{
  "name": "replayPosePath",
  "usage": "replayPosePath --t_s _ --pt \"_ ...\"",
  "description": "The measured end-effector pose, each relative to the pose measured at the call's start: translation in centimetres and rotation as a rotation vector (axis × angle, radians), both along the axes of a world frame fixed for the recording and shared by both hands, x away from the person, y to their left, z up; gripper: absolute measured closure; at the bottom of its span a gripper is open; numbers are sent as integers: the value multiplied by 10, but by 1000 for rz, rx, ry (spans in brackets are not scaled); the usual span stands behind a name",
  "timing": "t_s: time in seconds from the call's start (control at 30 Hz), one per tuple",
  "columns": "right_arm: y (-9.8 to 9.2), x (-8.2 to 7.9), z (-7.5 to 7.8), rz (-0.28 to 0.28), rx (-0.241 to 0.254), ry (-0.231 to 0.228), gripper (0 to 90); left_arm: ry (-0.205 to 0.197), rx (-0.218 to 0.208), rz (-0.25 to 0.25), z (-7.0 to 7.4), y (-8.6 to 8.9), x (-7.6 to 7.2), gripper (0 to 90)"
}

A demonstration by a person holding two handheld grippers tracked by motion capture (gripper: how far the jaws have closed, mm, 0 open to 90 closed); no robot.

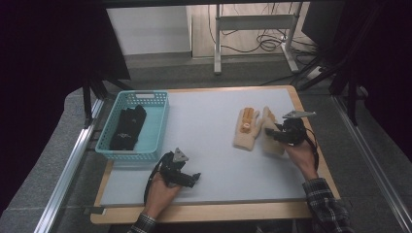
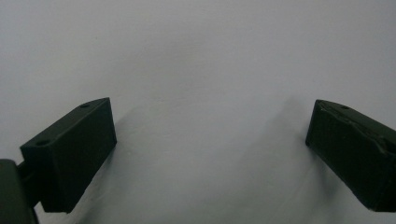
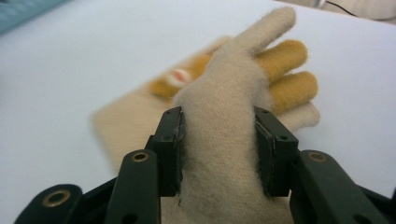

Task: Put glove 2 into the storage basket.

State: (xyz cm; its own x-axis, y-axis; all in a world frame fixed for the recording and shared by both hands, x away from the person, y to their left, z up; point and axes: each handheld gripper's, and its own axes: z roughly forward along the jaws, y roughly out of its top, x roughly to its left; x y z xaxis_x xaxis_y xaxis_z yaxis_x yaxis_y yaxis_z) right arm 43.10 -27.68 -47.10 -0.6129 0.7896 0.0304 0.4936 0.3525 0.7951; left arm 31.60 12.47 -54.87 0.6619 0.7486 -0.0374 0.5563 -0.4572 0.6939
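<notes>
Fuzzy cream wool glove (image 3: 219,135) between black, blocky right gripper (image 3: 217,149) fingers

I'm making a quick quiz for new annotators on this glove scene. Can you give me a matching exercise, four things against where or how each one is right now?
Things:
1. black gloves
2. cream glove
3. left gripper
4. cream-and-yellow glove

States:
A. lying flat on the white table top
B. jaws open over bare table
C. inside the teal basket
D. pinched between the right gripper jaws

Pairs: 1-C, 2-D, 3-B, 4-A
</notes>
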Motion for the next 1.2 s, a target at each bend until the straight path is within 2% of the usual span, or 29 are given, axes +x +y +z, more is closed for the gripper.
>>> replayPosePath --t_s 0.07,0.23,0.3,0.33,0.37,0.5,0.53,0.57,0.63,0.7,0.77,0.87,0.9,1.03,1.13,1.2 --pt "4 -5 3 13 4 -3 571 0 -2 2 0 0 0 19" --pt "28 -31 21 79 17 -31 567 -2 -4 3 0 0 0 19" --pt "45 -45 31 122 35 -44 565 -4 -5 4 0 0 0 19" --pt "45 -45 31 122 35 -44 565 -2 -7 7 0 0 0 19" --pt "59 -55 36 155 40 -45 564 -3 -4 3 0 0 0 19" --pt "84 -66 38 209 48 -31 560 -2 -5 4 0 0 0 19" --pt "84 -66 38 209 48 -31 560 -2 -5 4 0 0 0 19" --pt "97 -68 36 236 57 -15 558 -3 -6 4 0 0 0 19" --pt "105 -69 33 248 59 -6 558 -3 -6 4 0 0 0 19" --pt "128 -70 20 278 48 16 556 -3 -8 6 0 0 0 19" --pt "132 -70 17 285 43 21 556 -2 -9 7 0 -1 0 19" --pt "153 -67 -4 291 23 47 554 -3 -8 7 0 0 0 19" --pt "153 -67 -4 291 23 47 554 -3 -8 7 0 0 0 19" --pt "166 -67 -24 291 -10 69 527 -4 -6 4 0 0 0 19" --pt "168 -68 -34 308 -17 111 442 -4 -5 4 0 0 0 19" --pt "165 -69 -30 312 -15 100 364 -3 -6 7 0 0 0 19"
